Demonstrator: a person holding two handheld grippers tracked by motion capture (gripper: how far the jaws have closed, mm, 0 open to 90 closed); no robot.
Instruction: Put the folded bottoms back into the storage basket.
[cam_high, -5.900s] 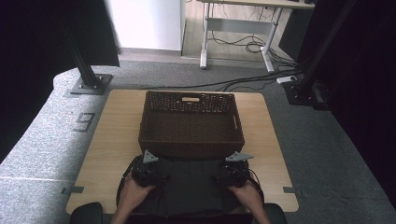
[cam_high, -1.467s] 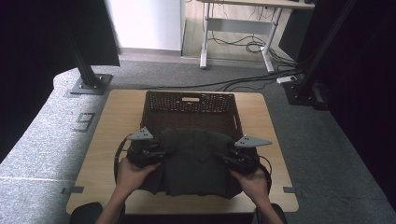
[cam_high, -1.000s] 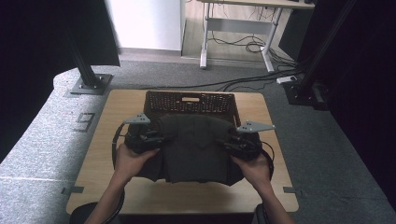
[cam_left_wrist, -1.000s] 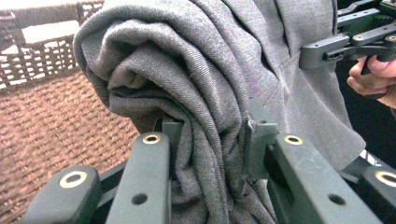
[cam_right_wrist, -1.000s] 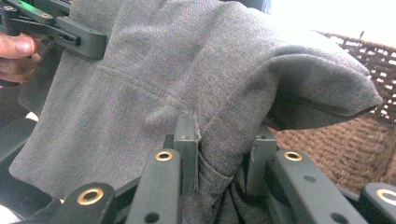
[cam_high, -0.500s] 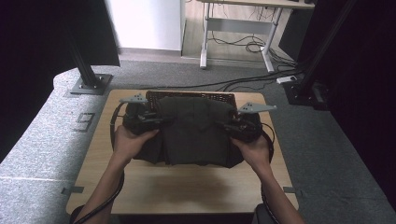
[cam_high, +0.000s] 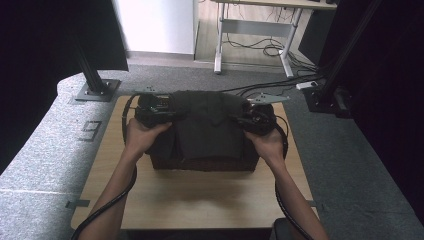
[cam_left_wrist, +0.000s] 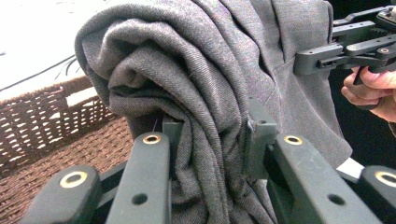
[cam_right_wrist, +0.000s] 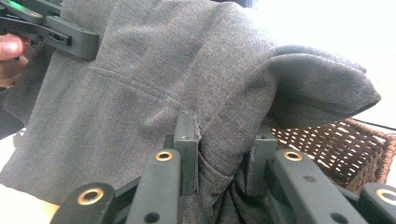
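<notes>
- Grey garment (cam_high: 207, 125), a folded woven piece, hangs stretched between the two tongs above the wicker basket (cam_high: 202, 162); its lower edge drapes over the basket's near wall and its bulk covers most of the basket's opening.
- On the near side of the basket, the light wooden bench (cam_high: 195, 197) lies bare; the person's forearms cross it toward the basket, one on each side, with a cable trailing beside each.
- Left tongs (cam_high: 155, 111) sit at the basket's left edge. In the left gripper view the left tongs (cam_left_wrist: 210, 137) are pressed tight on a thick bunched fold of the garment (cam_left_wrist: 196, 93), with the basket's woven floor and wall (cam_left_wrist: 42, 135) below and to the side.
- Right tongs (cam_high: 255, 119) sit at the basket's right edge. In the right gripper view the right tongs (cam_right_wrist: 224, 144) pinch a gathered fold near a seam of the garment (cam_right_wrist: 187, 79), with the basket's brown weave (cam_right_wrist: 341, 149) just beyond.
- Gripping at opposite sides looks meant to keep the cloth spread and level, so the fold holds its shape and does not sag into a heap over the basket.
- My reading is that the garment is being carried over the basket for lowering in; it is not yet resting inside.
- Beyond the basket lie grey floor, a dark stand foot (cam_high: 97, 90) and a desk frame with loose cables (cam_high: 255, 47).
</notes>
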